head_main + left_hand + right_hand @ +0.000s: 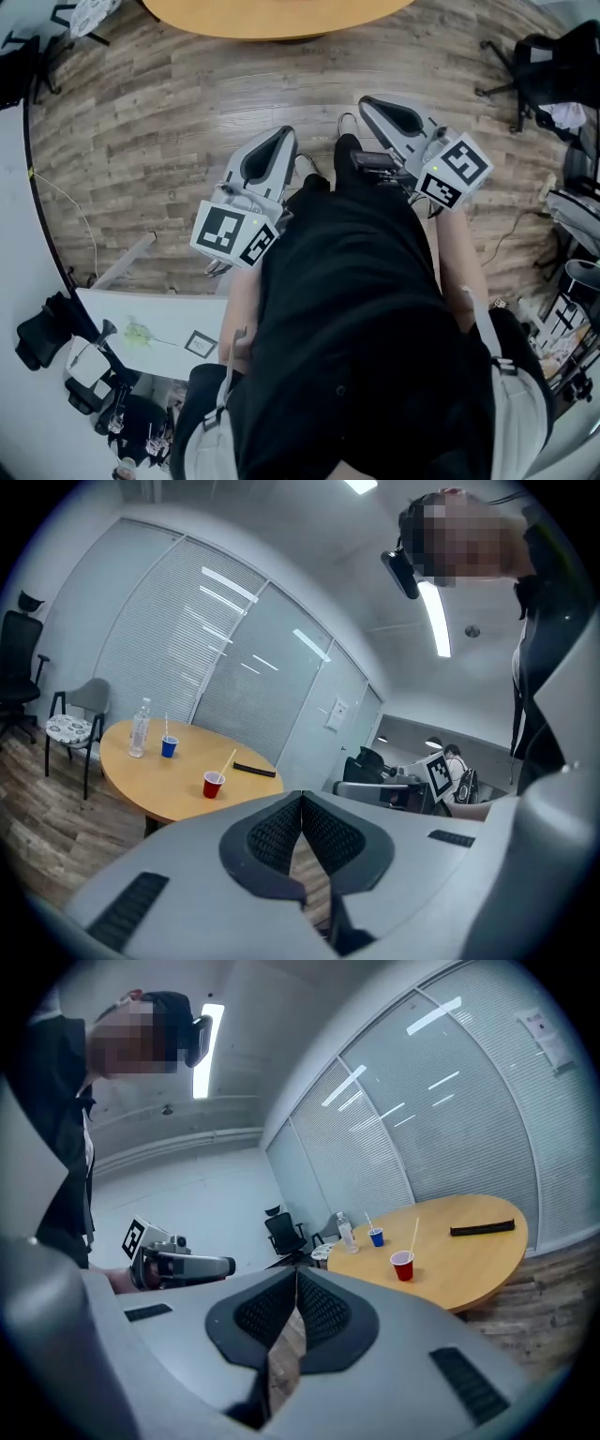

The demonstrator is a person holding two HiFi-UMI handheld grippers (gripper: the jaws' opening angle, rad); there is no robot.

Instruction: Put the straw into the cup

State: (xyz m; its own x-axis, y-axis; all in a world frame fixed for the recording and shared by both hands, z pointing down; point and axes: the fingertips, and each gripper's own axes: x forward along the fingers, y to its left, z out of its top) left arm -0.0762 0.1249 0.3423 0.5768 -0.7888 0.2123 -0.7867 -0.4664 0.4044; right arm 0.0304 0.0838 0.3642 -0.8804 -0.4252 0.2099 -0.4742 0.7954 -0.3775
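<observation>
A red cup (pixel 214 785) (pixel 402 1266) stands on the round wooden table (pixel 159 780) (pixel 469 1260) with a pale straw (pixel 228 761) (pixel 414 1235) leaning in it. Further along the table a blue cup (pixel 169 747) (pixel 376 1237) also holds a straw (pixel 368 1220). Both cups are far from me. My left gripper (pixel 281 136) (pixel 302 799) and right gripper (pixel 367 101) (pixel 296 1277) are held close to the body over the wooden floor. Both are shut, with nothing between the jaws. In the head view only the table's edge (pixel 272 19) shows; the cups are out of sight there.
A clear water bottle (pixel 140 728) (pixel 346 1233) and a flat black bar (pixel 254 770) (pixel 482 1228) lie on the same table. A grey chair (pixel 80 714) and a black office chair (pixel 19 667) stand beside it. Another chair (pixel 544 66) is far right, a white desk (pixel 159 328) near left.
</observation>
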